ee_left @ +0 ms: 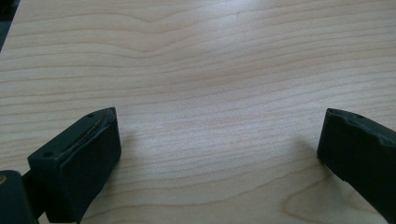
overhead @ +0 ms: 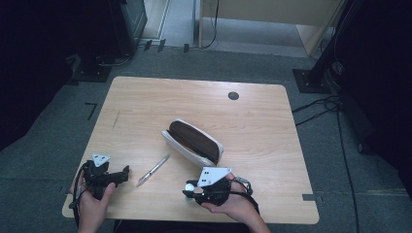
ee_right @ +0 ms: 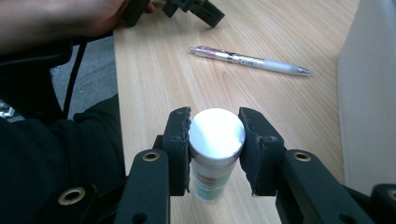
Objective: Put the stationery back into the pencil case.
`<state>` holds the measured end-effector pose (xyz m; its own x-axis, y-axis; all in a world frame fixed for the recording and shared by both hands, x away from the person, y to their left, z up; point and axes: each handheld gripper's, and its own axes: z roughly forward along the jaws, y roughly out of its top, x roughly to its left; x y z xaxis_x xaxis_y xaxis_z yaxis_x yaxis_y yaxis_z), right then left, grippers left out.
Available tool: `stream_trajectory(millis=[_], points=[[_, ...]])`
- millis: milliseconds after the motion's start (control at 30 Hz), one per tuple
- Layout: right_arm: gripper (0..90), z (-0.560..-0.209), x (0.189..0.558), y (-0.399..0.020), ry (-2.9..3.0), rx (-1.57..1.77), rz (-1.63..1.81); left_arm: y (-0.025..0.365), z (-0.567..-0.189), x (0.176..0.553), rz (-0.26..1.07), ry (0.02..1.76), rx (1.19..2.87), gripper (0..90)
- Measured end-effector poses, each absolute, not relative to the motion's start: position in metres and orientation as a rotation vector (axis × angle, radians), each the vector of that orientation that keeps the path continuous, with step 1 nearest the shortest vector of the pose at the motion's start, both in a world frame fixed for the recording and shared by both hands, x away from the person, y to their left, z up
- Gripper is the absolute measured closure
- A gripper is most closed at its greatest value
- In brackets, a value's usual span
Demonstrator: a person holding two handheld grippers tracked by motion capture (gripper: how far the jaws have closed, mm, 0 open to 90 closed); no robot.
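A small glue stick (ee_right: 216,140) with a round white cap stands upright near the table's front edge, and my right gripper (ee_right: 215,116) is shut on it, both pads against the cap. From above, the stick (overhead: 190,186) shows at the tip of the right gripper (overhead: 192,190). A silver and white pen (overhead: 153,170) lies on the wood between the two hands. My left gripper (overhead: 121,174) rests at the front left, pointing right. Its jaws stand wide open (ee_left: 219,121) over bare wood with nothing between them.
An open white pencil case (overhead: 193,141) with a dark brown inside lies at the middle of the wooden table (overhead: 145,107), just behind the right hand. A dark round hole (overhead: 233,95) sits near the far edge. Grey floor, cables and stands surround the table.
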<state>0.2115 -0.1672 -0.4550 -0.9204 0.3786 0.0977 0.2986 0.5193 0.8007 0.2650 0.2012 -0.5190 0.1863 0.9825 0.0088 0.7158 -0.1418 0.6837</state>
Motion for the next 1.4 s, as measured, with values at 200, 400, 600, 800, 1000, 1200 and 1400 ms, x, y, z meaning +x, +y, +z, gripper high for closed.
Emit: stream_trajectory(millis=[200, 400, 600, 800, 1000, 1200, 1400], points=[[65.3, -0.453, 0.213, -0.17, 2.637, 0.627, 1.394, 0.201, -0.519, 0.265, 0.637, 1.587, 1.922, 0.0], [65.4, -0.448, 0.214, -0.174, 2.606, 0.651, 1.424, 0.201, -0.519, 0.265, 0.637, 1.587, 1.922, 0.0], [65.4, -0.44, 0.214, -0.181, 2.562, 0.676, 1.462, 0.201, -0.519, 0.265, 0.637, 1.587, 1.923, 0.0], [65.4, -0.431, 0.215, -0.192, 2.501, 0.72, 1.5, 0.201, -0.519, 0.265, 0.637, 1.587, 1.922, 0.0], [65.4, -0.422, 0.216, -0.204, 2.442, 0.747, 1.537, 0.201, -0.519, 0.265, 0.637, 1.587, 1.922, 0.0], [65.4, -0.413, 0.216, -0.218, 2.377, 0.789, 1.583, 0.201, -0.519, 0.265, 0.637, 1.587, 1.922, 0.0], [65.4, -0.404, 0.216, -0.231, 2.328, 0.817, 1.619, 0.201, -0.519, 0.265, 0.637, 1.587, 1.922, 0.0]])
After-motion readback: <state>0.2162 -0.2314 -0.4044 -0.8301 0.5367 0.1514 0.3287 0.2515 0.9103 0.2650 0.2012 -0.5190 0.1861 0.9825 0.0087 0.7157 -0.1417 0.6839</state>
